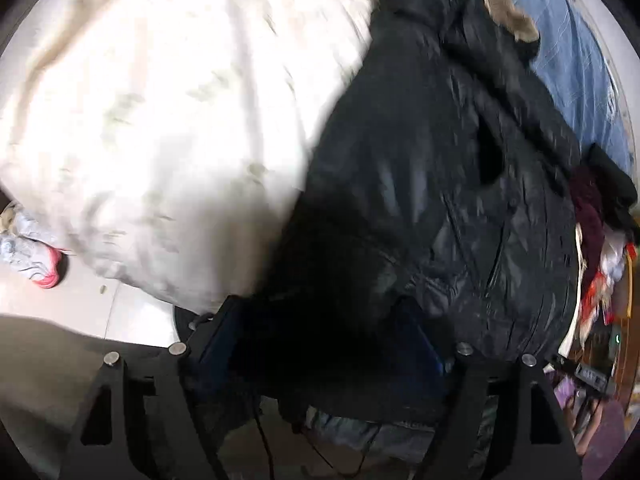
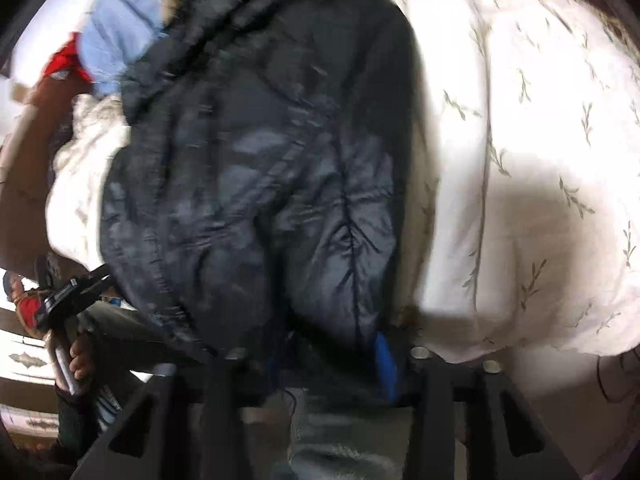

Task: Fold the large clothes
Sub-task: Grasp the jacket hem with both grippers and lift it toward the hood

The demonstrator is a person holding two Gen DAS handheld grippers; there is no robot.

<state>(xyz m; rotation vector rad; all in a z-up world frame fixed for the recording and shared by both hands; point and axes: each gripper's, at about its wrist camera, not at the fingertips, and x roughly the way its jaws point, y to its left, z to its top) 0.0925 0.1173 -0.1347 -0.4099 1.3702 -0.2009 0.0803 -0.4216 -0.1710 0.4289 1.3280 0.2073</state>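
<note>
Jacket (image 1: 432, 208), a dark quilted puffer with a fur-trimmed hood (image 1: 510, 16), lies lengthwise on the bed, its hem at the near bed edge and its hood at the far end. A white leaf-print duvet (image 1: 152, 112) lies alongside the jacket, touching its long side; a pale blue garment (image 1: 576, 60) lies beyond the hood, and a heap of red and maroon clothes (image 1: 596, 240) sits just beside the jacket on its other side. The left gripper (image 1: 320, 344) appears clamped on the jacket's hem, with dark cloth bunched between its blue pads. The right gripper (image 2: 320, 354) likewise looks closed on hem cloth, though blur makes this less certain. Judged step: carrying the hem toward the hood for a crosswise fold. To do it well, both grippers should rise level and travel together, keeping the hem taut between them so the slippery padding does not sag, and clear of the duvet. Risk: the shell slipping out of a shallow pinch.
</note>
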